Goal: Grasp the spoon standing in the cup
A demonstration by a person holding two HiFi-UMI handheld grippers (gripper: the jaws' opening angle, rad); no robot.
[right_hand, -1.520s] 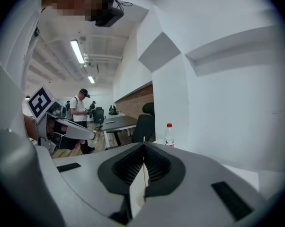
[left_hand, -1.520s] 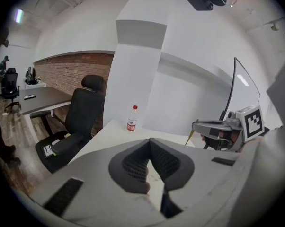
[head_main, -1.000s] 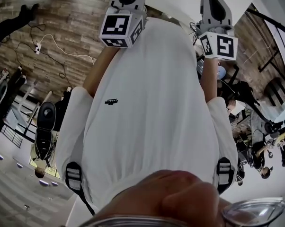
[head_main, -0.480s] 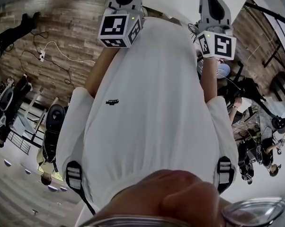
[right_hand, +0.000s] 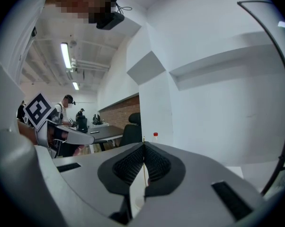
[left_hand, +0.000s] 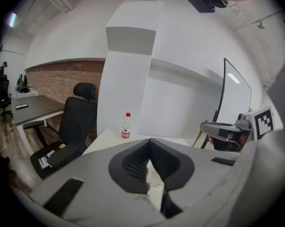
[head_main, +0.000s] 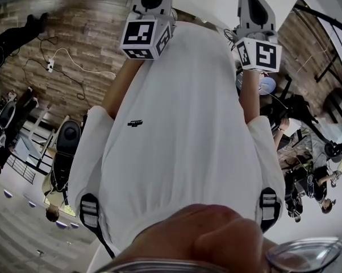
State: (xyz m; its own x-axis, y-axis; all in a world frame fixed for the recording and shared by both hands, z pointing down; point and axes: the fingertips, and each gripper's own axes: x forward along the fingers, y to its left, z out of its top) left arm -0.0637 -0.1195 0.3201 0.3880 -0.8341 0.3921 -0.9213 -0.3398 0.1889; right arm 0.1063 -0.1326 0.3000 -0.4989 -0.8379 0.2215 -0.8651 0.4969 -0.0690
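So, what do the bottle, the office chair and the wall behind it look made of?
Bottle: likely clear plastic, see-through with red cap. Office chair: matte black, fabric or leatherette, unclear. Wall: rough red brick, mortar lines show.

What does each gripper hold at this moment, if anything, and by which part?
Nothing is held. The left gripper and the right gripper both have their jaws closed together, with nothing between them.
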